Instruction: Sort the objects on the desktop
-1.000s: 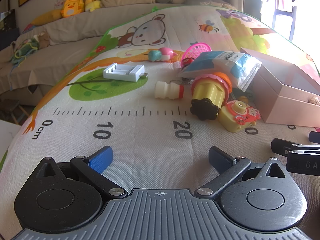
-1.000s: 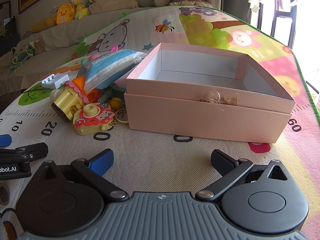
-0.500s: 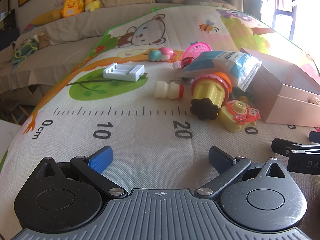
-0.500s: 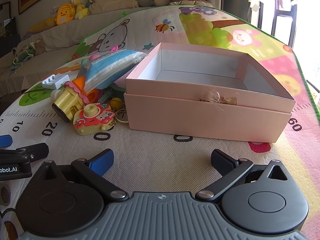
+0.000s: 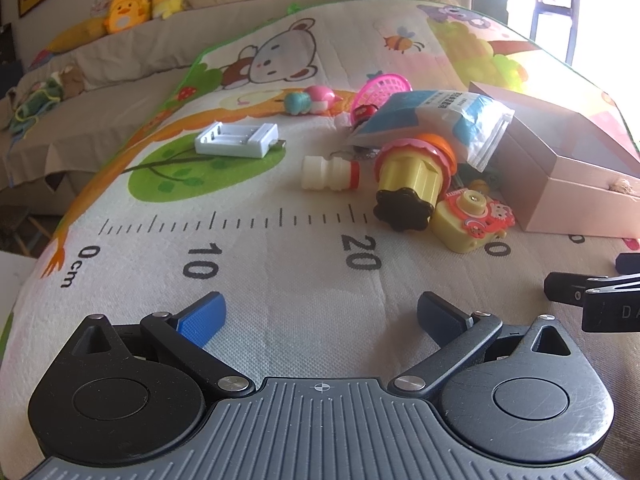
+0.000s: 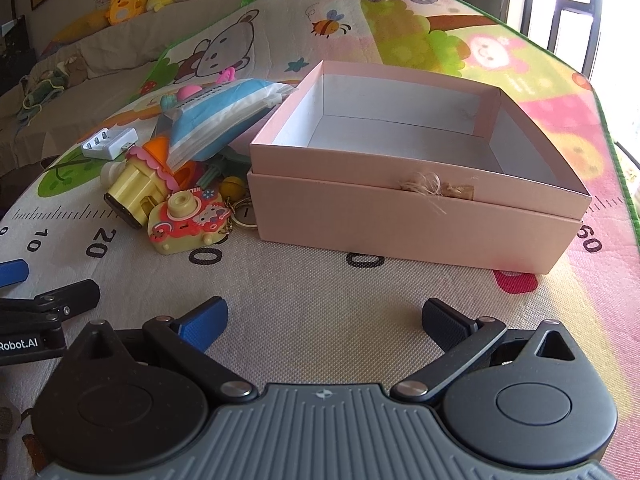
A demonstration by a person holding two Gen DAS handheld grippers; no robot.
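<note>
Start of sort, nothing picked yet. Left gripper [image 5: 318, 318] spread wide, empty, low over the play mat [image 5: 260, 280]. Right gripper [image 6: 322, 322] also spread, empty, facing the pink box [image 6: 416, 216], which sits empty w/ lid off. Toy pile just left of box: camera toy [image 6: 186, 222] nearest, touching yellow house toy [image 6: 138, 190]; blue-white packet [image 6: 224, 120] leans on pile & box edge; white bottle [image 5: 330, 172] and white charger [image 5: 236, 140] further left, apart. Next move, prob: one gripper reaches fwd to camera toy, closes on it, lifts into box. Needs clean approach, pile is crowded.
</note>
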